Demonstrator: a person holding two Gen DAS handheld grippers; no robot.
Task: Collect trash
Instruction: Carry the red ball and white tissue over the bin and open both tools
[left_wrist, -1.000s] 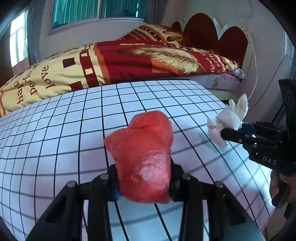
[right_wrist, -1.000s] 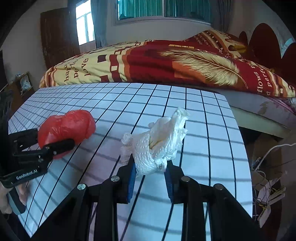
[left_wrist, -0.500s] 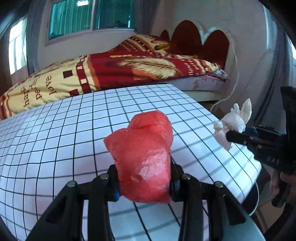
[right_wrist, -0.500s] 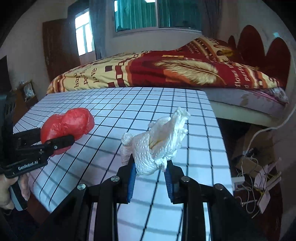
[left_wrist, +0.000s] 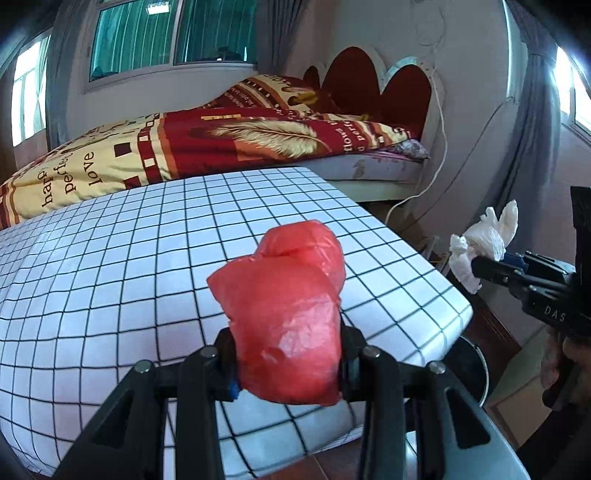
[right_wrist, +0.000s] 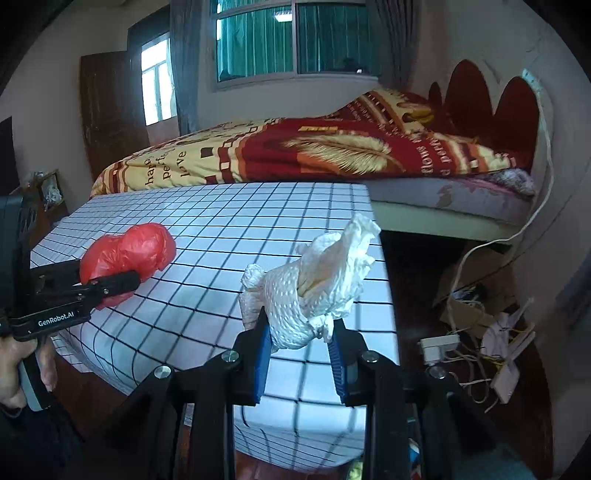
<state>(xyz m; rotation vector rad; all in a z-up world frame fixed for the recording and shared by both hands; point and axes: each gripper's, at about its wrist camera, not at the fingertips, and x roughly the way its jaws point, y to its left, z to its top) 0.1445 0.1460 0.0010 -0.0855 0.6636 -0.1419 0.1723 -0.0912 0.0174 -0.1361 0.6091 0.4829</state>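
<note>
My left gripper is shut on a crumpled red plastic bag and holds it above the near right corner of the white grid-pattern table. My right gripper is shut on a crumpled white paper towel and holds it in the air off the table's right edge. The red bag and left gripper show at the left of the right wrist view. The paper towel and right gripper show at the right of the left wrist view.
A bed with a red and yellow blanket stands behind the table. A round dark bin rim shows below the table's right corner. Cables and a power strip lie on the floor at the right, by the wall.
Both grippers have risen and drawn back from the table with their loads still held. The table now looks smaller and lower, and its right corner and the floor show.
</note>
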